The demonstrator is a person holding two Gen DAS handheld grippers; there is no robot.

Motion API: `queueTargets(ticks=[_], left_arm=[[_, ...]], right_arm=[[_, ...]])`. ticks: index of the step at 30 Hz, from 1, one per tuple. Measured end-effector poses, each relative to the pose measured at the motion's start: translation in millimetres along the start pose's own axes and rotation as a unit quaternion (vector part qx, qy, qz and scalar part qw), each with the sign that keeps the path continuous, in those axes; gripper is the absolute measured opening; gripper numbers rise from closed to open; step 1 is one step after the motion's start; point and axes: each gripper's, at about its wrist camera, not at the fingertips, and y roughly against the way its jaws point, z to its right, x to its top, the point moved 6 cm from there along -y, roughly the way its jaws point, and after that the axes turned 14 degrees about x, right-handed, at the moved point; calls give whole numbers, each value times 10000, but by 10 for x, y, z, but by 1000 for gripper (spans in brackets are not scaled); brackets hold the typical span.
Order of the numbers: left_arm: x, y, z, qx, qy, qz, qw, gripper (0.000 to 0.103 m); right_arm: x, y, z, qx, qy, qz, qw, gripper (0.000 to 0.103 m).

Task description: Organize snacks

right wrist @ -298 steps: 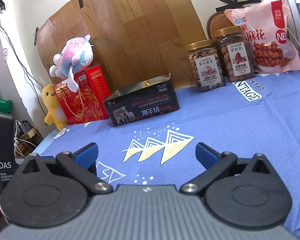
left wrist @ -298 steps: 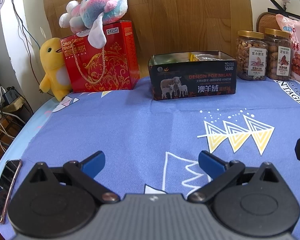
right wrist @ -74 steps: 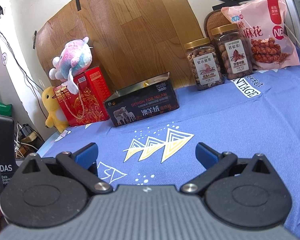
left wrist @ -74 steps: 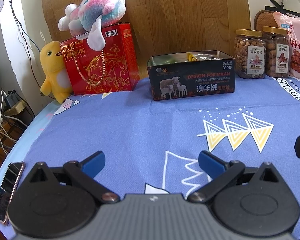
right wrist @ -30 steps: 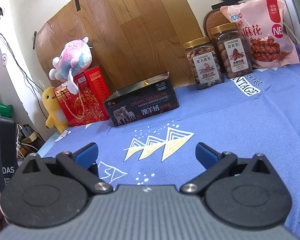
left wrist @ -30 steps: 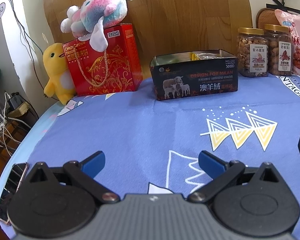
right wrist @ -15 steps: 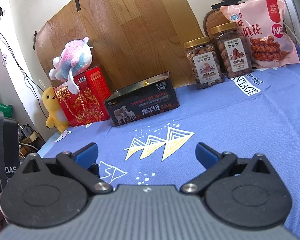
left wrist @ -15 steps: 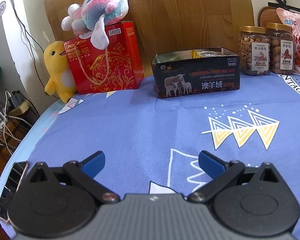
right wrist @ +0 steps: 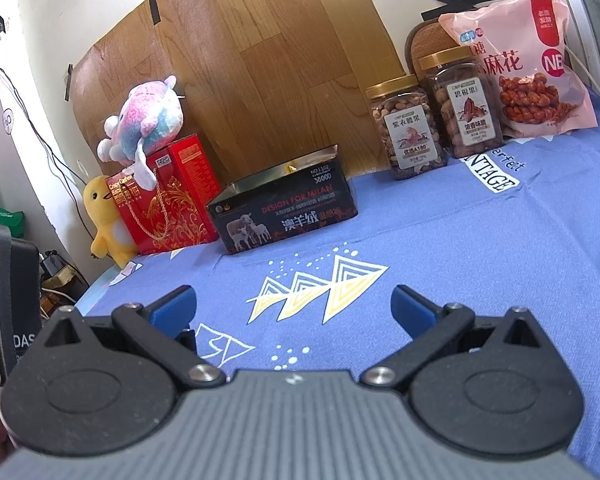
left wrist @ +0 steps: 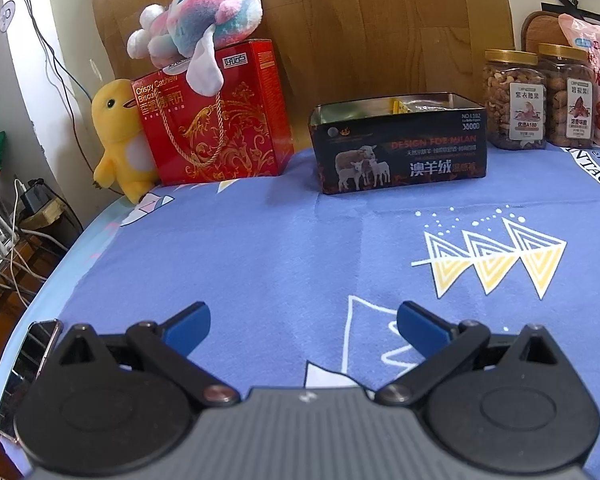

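Observation:
An open black tin (left wrist: 400, 148) (right wrist: 288, 208) printed with sheep stands at the back of the blue tablecloth, a yellow packet showing inside it. Right of it are two gold-lidded nut jars (left wrist: 514, 100) (right wrist: 408, 128) and a pink snack bag (right wrist: 520, 68) leaning on the wall. A red biscuit box (left wrist: 212, 120) (right wrist: 168, 208) stands to the tin's left. My left gripper (left wrist: 304, 326) hovers open over the near cloth with nothing between its blue fingers. My right gripper (right wrist: 294, 306) is open and empty too, well short of the tin.
A pastel plush toy (left wrist: 196, 4) lies on the red box and a yellow duck plush (left wrist: 118, 140) leans beside it. A phone (left wrist: 28, 364) rests at the table's left edge, with cables beyond. A hand-held device (right wrist: 0, 304) shows at the right wrist view's left edge.
The left gripper has drifted slightly left and forward, so the tin and jars sit further right in its view. The right gripper has barely moved. Both stay open.

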Motion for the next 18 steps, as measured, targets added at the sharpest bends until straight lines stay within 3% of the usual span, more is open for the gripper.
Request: queueTargets(ticks=[18], left_arm=[[-16, -13, 28, -81, -19, -84, 9999, 103]], right_arm=[[4, 10, 8, 3, -10, 5, 10000, 103]])
